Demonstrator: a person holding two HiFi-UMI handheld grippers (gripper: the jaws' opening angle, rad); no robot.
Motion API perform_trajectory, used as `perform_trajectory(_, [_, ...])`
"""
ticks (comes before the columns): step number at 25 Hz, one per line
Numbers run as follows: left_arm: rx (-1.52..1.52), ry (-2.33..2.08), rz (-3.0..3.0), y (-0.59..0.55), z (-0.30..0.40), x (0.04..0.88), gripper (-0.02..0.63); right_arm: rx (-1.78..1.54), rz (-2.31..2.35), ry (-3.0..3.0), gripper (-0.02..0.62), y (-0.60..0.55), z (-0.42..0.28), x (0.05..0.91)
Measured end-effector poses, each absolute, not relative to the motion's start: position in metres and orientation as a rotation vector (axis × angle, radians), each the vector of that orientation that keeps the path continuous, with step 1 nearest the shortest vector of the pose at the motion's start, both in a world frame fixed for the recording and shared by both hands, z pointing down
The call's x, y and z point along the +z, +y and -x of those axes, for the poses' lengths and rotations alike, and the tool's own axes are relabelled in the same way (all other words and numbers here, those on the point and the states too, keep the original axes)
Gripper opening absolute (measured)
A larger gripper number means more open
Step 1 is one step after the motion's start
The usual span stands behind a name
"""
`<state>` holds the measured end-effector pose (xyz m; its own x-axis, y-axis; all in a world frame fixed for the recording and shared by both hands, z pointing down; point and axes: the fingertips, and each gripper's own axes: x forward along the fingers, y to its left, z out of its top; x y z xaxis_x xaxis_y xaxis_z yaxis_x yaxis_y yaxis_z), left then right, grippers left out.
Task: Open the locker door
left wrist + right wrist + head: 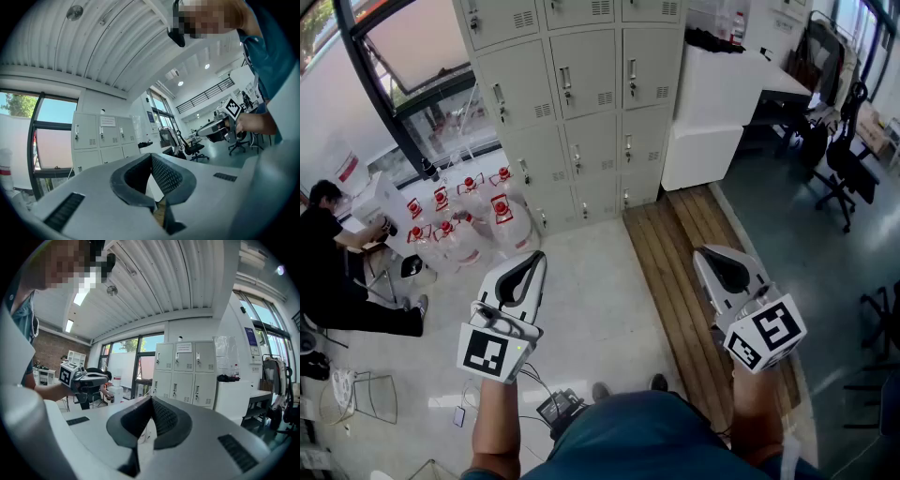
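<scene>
Your left gripper [536, 255] is clenched. In the left gripper view its dark pads [166, 176] meet at the tips with nothing between them. Your right gripper [703, 251] is clenched as well, and its pads [164, 417] also come together on nothing. You hold both out level in front of you, well apart from each other. Each marker cube sits at the near end by your wrist, the left one [495, 354] and the right one [766, 333].

The lockers [581, 94] stand ahead as a grey bank of small doors, well apart from both grippers, and every door you can see is closed. The right gripper view shows the bank just above the jaw tips. In the left gripper view it lies to the left of them.

- Clear water jugs [469, 220] with red caps cluster on the floor just beside the lockers' lower left corner.
- A person in black [328, 262] sits further left, by the window.
- A white counter [712, 103] stands just beside the lockers on the right.
- A strip of wooden flooring [675, 272] runs from the lockers under your right gripper.
- A black office chair [844, 159] stands at the far right.
</scene>
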<state>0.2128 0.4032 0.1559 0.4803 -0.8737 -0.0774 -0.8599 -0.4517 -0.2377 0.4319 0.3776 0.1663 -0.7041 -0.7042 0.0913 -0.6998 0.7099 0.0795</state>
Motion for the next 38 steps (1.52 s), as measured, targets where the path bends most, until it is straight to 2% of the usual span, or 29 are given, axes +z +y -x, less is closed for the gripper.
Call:
perform_trajectory(28, [-0.027, 1.431, 2.536, 0.417, -0.154, 0.169, 0.017, -0.039, -1.203, -2.792, 0.038, 0.391, -0.366, 0.170])
perform_trajectory(38, [-0.113, 1.557, 2.499, 0.365, -0.142, 0.187, 0.017, 0.014, -1.086, -2.858, 0.038, 0.306, -0.352, 0.188])
